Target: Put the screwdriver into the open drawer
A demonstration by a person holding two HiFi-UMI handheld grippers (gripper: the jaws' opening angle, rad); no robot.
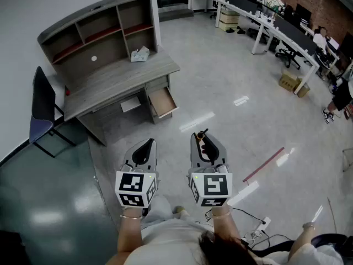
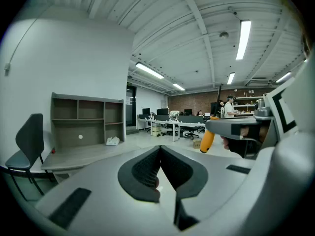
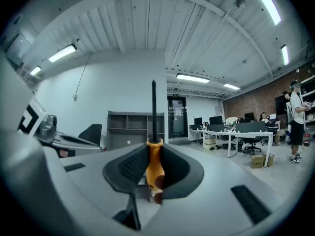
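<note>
Here we are, well back from the bench (image 1: 122, 77), and the right claw (image 3: 153, 167) has the screwdriver (image 3: 154, 162) pinched by its orange handle, the pads closed on either side of it. The dark shaft stands straight up out of the grip, crosswise to the way the jaws point, tip uppermost. The left claw (image 2: 160, 155) is pressed together on nothing at all, held level beside its partner. Now the relation that matters: the open drawer (image 1: 163, 102) sits under the bench's right end, pulled out toward the person, and it lies ahead of both claws and well apart from them across bare shiny floor. From the head view it falls between the two claws' lines, a touch left of the right one, so the loaded claw wants to go forward and slightly left. Carrying looks to be the step in hand, with the drop itself not yet begun. With the shaft upright, I'd judge the tool needs tipping over so its length runs along the drawer before the jaws let go, else the tip may catch the bench edge above. A grey shelf unit (image 1: 96, 29) tops the bench, and a dark chair (image 1: 42, 101) stands off its left end
</note>
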